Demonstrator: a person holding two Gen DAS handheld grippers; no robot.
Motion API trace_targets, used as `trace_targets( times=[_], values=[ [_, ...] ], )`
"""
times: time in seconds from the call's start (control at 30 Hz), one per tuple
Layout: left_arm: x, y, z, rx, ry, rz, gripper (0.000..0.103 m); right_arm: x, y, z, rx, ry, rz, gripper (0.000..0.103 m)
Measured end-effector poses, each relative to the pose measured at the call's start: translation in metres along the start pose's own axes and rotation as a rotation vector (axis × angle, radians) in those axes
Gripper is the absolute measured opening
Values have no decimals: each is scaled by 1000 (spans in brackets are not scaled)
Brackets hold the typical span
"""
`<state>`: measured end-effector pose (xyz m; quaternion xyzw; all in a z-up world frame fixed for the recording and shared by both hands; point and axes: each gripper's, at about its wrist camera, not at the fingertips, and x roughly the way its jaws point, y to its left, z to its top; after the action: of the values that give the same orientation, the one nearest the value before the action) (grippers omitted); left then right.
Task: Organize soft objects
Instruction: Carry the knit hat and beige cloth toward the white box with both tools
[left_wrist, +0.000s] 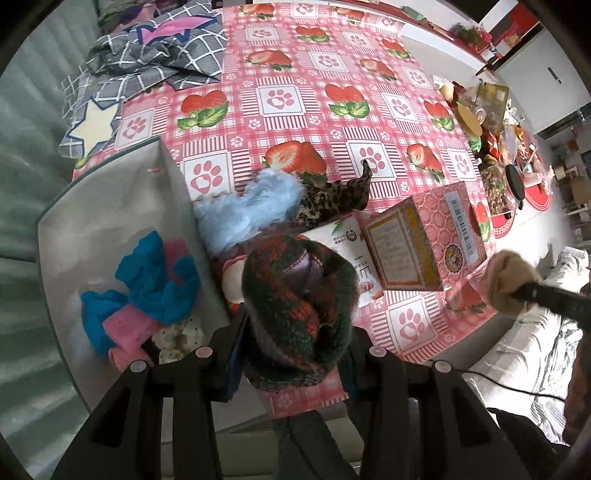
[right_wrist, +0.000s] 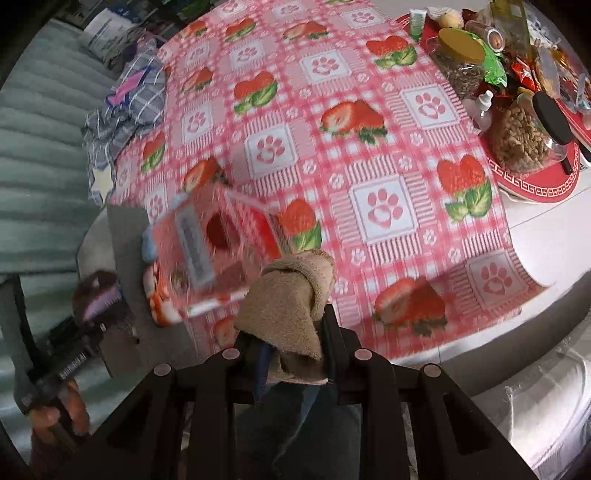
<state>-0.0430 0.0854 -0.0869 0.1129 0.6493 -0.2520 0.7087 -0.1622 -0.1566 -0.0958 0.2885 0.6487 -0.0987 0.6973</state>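
Left wrist view: knitted bundle (left_wrist: 295, 314) was held by left gripper (left_wrist: 291, 354) fingers
Right gripper (right_wrist: 295, 350): beige cloth (right_wrist: 291, 306) was held
Done: soft pieces (left_wrist: 147, 291) were laid in grey bin (left_wrist: 110, 206)
Left: blue fluff (left_wrist: 251, 206), leopard cloth (left_wrist: 332, 199) on worktop (left_wrist: 332, 110)

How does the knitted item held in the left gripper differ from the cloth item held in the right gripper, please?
The knitted bundle is multicoloured, dark green with red-orange and a lilac patch; the tan cloth is one plain colour. The knitted bundle is a chunky, coarse knit rolled into a fat ring; the tan cloth is a finer, towel-like fabric folded loosely. The bundle looks bulkier between its fingers than the cloth. Both are soft and each is clamped in a gripper above the table.
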Motion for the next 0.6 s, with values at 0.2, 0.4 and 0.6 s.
trace_targets(
  times=[0.2,0.4,0.6],
  values=[
    [-7,12,-11,-11,-11,-4,45,9,21,-24,-55,19,-1,26],
    [-12,22,-20,-16,-22,-5,45,14,48,-38,-115,35,13,26],
    [-19,38,-31,-47,-40,-4,45,24,82,-49,-209,63,11,26]
  ],
)
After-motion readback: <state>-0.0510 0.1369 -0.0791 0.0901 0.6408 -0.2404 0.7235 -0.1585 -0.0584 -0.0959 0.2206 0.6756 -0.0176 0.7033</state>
